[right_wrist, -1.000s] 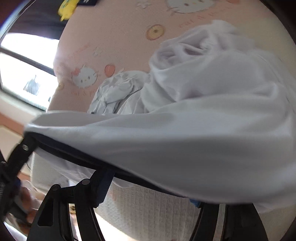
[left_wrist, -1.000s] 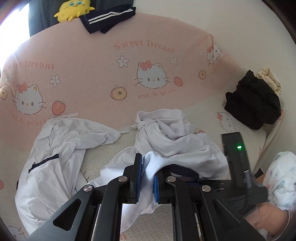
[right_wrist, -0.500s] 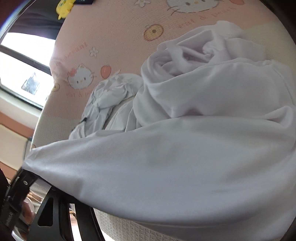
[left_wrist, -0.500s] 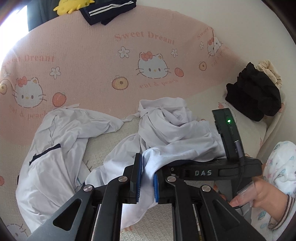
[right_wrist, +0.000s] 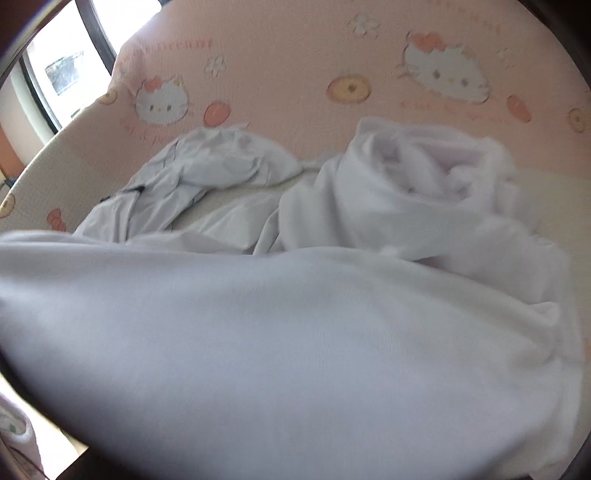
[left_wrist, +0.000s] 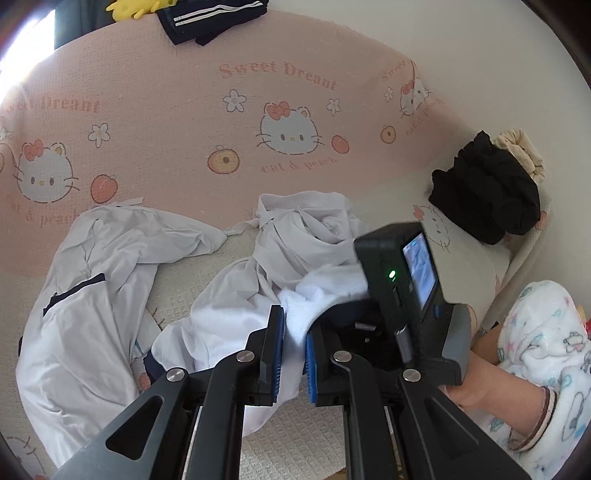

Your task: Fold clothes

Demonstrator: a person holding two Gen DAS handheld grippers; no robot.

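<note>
A crumpled white garment [left_wrist: 306, 243] lies on the pink Hello Kitty sofa cover [left_wrist: 177, 122]. My left gripper [left_wrist: 293, 349] is shut on an edge of this white garment between its blue pads. The right gripper's body with its camera screen [left_wrist: 402, 280] sits just right of the left one, over the same cloth. In the right wrist view the white garment [right_wrist: 295, 350] drapes over the lens and hides the right fingers. A second white garment with a dark stripe [left_wrist: 85, 295] lies to the left, and shows in the right wrist view [right_wrist: 192, 177].
A black folded garment [left_wrist: 487, 192] and a beige one [left_wrist: 521, 147] sit on the right armrest. A navy striped garment [left_wrist: 210, 14] and a yellow plush toy [left_wrist: 136, 5] lie on the sofa back. A window [right_wrist: 59, 62] is at the left.
The right gripper has swung up and in beside the left one, lifting the white cloth. The cloth now covers the right fingers, which showed a second ago. The left gripper stays shut on the cloth.
</note>
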